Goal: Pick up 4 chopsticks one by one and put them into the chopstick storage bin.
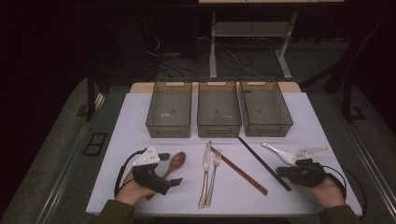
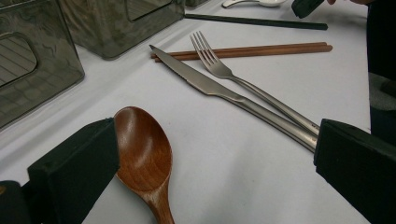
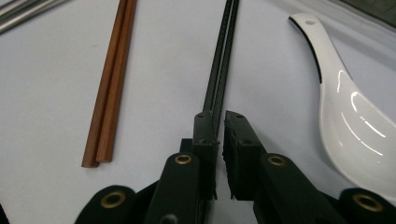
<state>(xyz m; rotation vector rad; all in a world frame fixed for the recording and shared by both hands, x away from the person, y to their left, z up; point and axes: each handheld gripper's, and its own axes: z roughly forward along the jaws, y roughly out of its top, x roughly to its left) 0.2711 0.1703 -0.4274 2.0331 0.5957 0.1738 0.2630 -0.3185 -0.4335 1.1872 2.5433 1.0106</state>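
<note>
My left gripper [image 1: 171, 168] [image 2: 215, 149] stands open over the handle of a wooden spoon [image 1: 178, 160] [image 2: 142, 149], whose bowl lies just inside one jaw. My right gripper [image 1: 281, 172] [image 3: 222, 116] is at the near end of a pair of black chopsticks [image 1: 259, 158] [image 3: 222, 56], which lie flat on the table. Its jaws are closed to a thin gap, with the chopsticks' end pinched at the tips. A steel knife [image 1: 206, 161] [image 2: 205, 84] and fork [image 1: 215, 170] [image 2: 219, 70] lie side by side in the middle. Brown chopsticks [image 1: 238, 170] [image 3: 109, 93] lie slanted to their right.
A white ceramic spoon [image 1: 278, 151] [image 3: 345, 107] lies just beyond my right gripper. Three grey see-through bins [image 1: 169, 109] [image 1: 218, 109] [image 1: 266, 107] stand in a row at the back of the white table [image 1: 135, 121]. Cables and desk legs are on the floor behind.
</note>
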